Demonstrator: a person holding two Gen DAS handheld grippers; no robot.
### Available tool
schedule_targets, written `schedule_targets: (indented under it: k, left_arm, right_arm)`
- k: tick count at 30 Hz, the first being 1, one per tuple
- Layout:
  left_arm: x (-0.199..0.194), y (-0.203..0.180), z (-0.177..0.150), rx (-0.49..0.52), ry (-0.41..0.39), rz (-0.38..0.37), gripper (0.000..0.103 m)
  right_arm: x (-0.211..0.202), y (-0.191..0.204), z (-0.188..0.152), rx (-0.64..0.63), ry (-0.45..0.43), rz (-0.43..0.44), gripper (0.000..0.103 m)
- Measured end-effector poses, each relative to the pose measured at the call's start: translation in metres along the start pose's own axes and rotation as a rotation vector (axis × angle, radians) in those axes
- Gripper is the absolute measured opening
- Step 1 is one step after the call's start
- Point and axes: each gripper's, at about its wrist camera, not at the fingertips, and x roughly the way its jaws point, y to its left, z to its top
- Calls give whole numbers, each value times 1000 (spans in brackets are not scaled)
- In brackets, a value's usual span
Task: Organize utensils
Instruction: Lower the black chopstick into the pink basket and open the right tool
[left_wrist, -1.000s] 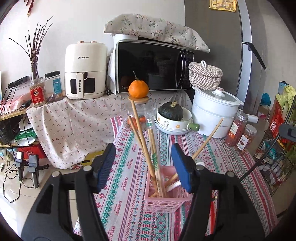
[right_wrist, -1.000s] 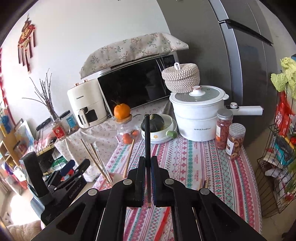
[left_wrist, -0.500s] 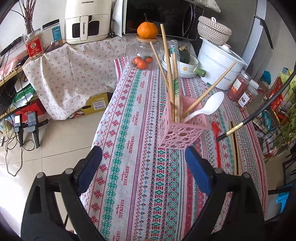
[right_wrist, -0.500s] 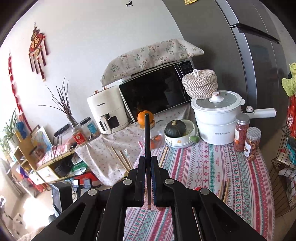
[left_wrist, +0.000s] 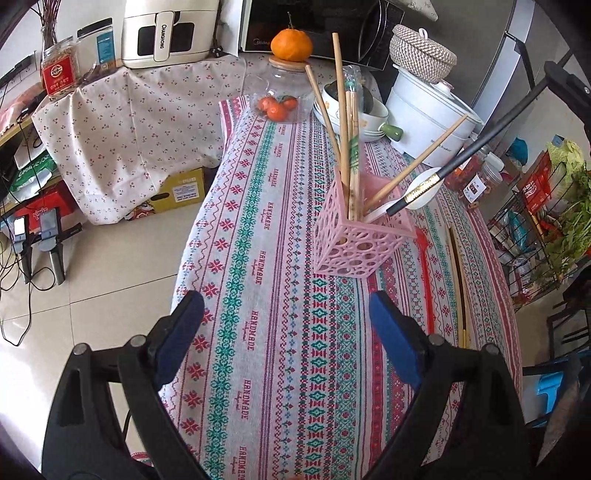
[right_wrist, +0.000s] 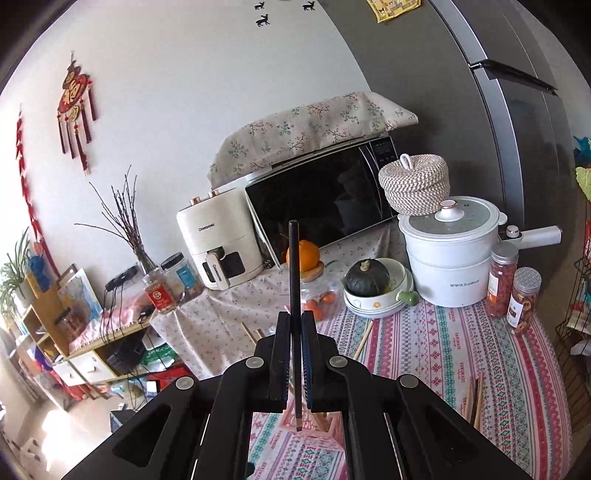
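Note:
A pink lattice utensil holder (left_wrist: 360, 236) stands on the striped tablecloth (left_wrist: 280, 295) with several wooden chopsticks (left_wrist: 341, 110) and a white spoon (left_wrist: 421, 186) in it. My left gripper (left_wrist: 286, 338) is open and empty, well back from the holder. My right gripper (right_wrist: 294, 325) is shut on a black chopstick (right_wrist: 293, 273), held upright above the holder (right_wrist: 317, 430). In the left wrist view that black chopstick (left_wrist: 458, 158) slants down with its tip over the holder's rim. A red utensil (left_wrist: 424, 273) and chopsticks (left_wrist: 458, 280) lie on the cloth to the holder's right.
A glass jar of small oranges (left_wrist: 282, 92), a bowl with a squash (right_wrist: 369, 280), a white pot (right_wrist: 454, 254), and spice jars (right_wrist: 517, 284) stand at the table's far end. A microwave (right_wrist: 321, 199) and air fryer (right_wrist: 218, 243) sit behind. A wire rack (left_wrist: 546, 221) is at right.
My left gripper has drawn back and risen away from the holder. The right gripper has brought the black chopstick in, its tip now over the holder.

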Motion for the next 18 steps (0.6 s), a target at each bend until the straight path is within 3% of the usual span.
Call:
schedule_targets:
  k: [3,10,16,18]
  left_arm:
    - [-2,1,-1,6,-3,-10,91]
    - [-2,6,-1,-7,-1,-13,91]
    - [-2,7,-2,-8,0,-16,91]
    - [-2,6,-2,-4,5,-26,91]
  right_arm:
    - [17,5,-7,-20,1,-10,6]
    - [63,4,-30,-18,120,-22,6]
    - [80,-2,-38,-36,176,-37,7]
    - [78,-6,-35,-44,180,-44,12]
